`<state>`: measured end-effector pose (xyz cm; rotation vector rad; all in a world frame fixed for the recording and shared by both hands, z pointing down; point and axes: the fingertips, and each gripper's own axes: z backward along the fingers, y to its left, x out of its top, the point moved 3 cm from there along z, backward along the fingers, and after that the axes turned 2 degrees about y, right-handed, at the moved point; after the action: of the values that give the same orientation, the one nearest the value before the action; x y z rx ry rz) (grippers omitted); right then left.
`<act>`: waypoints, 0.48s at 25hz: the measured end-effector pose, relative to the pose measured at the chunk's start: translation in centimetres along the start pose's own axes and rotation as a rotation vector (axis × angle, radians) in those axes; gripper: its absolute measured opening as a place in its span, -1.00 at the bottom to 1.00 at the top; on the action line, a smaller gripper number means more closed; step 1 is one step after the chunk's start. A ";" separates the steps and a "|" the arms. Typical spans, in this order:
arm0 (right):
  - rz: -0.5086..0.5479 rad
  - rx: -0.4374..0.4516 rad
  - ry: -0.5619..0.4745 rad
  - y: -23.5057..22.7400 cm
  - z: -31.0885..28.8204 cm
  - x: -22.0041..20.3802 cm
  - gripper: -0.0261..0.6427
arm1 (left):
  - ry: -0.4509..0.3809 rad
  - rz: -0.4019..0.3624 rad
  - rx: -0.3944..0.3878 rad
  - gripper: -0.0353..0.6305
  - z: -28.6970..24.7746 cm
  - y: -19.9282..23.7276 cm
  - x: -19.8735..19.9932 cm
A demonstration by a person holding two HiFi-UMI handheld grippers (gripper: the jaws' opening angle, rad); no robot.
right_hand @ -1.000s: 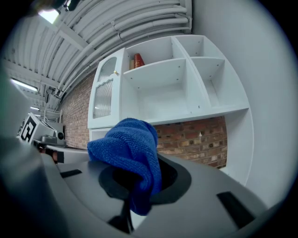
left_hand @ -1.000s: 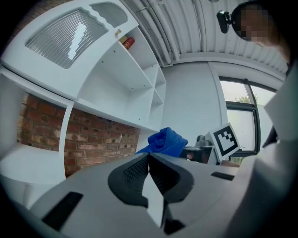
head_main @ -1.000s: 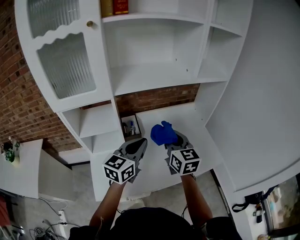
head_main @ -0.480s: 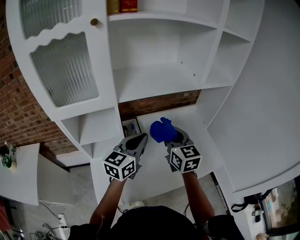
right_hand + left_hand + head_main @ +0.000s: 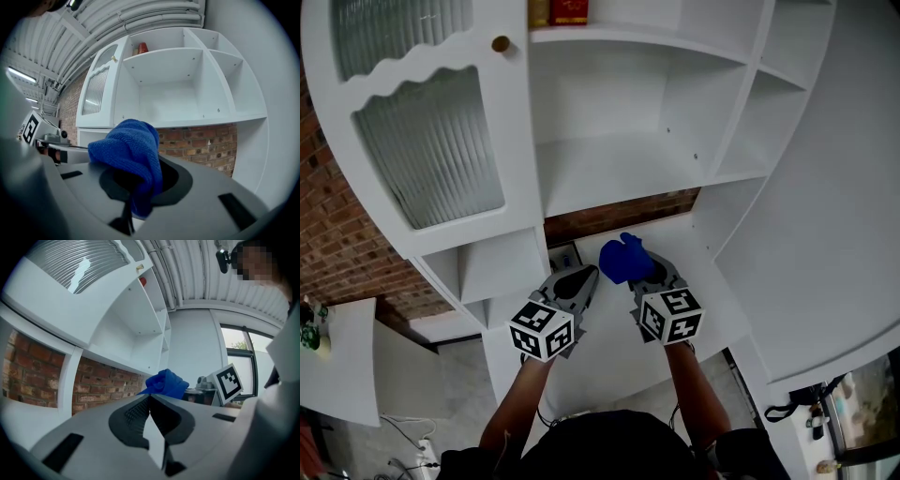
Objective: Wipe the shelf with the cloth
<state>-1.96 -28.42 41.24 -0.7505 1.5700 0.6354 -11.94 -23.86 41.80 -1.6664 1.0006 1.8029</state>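
A bunched blue cloth is pinched in my right gripper, which is shut on it; in the right gripper view the cloth bulges up out of the jaws. Beside it on the left, my left gripper is shut with nothing in it. Both hover over the white counter, below the white shelf of the open cupboard bay. From the left gripper view the cloth shows just beyond the left jaws.
A glass-fronted door with a brass knob stands left of the bay. Red and yellow items sit on the upper shelf. Exposed brick backs the counter. Small cubbies lie at left, narrower corner shelves at right.
The head view has shifted closer to the cupboard, so the shelves look larger. Both grippers stay side by side over the counter, the right one holding the cloth throughout.
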 end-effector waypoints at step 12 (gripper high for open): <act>0.004 -0.041 -0.032 -0.1 -0.8 1.1 -0.73 | 0.018 -0.028 -0.052 -0.84 -0.6 0.5 0.2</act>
<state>-2.48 -29.20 40.28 -0.7640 1.5336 0.6814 -11.97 -24.71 41.69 -1.7221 0.9405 1.8135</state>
